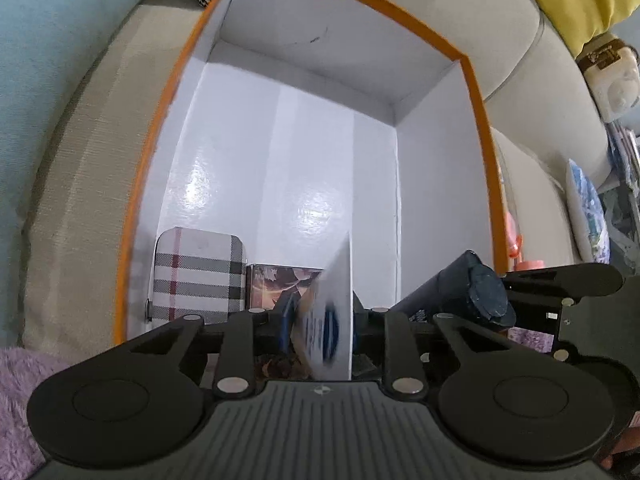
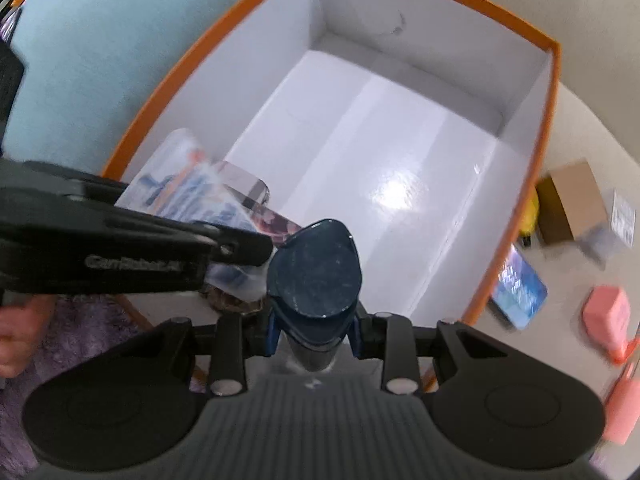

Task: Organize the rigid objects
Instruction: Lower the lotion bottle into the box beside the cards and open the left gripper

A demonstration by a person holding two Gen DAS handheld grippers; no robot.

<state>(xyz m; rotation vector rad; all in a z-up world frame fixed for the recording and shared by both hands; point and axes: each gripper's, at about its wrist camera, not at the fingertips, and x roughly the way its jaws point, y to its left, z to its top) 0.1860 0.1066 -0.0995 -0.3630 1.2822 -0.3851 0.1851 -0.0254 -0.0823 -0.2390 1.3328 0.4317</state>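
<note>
The left claw (image 1: 324,320) is clenched on a flat white packet (image 1: 334,312) with blue print, held on edge between its blue pads over the near end of the box (image 1: 476,92). Just beyond and to the left of this claw, on the box floor by the near left wall, lies a plaid case (image 1: 198,276), and beside it a small picture card box (image 1: 280,284); whether the two touch cannot be told. To the right of the left claw sits the dark blue bottle (image 1: 468,288), gripped by the right claw (image 2: 316,332), which is clamped around the bottle body below its cap (image 2: 316,268); the cap faces the right wrist camera and the bottle hangs over the near edge of the box. From the right wrist view the left claw's arm crosses from the left with the packet (image 2: 192,196) in it, blurred, just left of the bottle. Ahead of both claws the white glossy box floor (image 2: 392,160) runs to the far wall, edged by an orange rim (image 2: 554,92). Outside the box, to the right of the right claw, lie a shiny blue pack (image 2: 520,292), a brown carton (image 2: 572,204) and pink items (image 2: 606,320) on a beige sofa cushion (image 2: 580,120).
</note>
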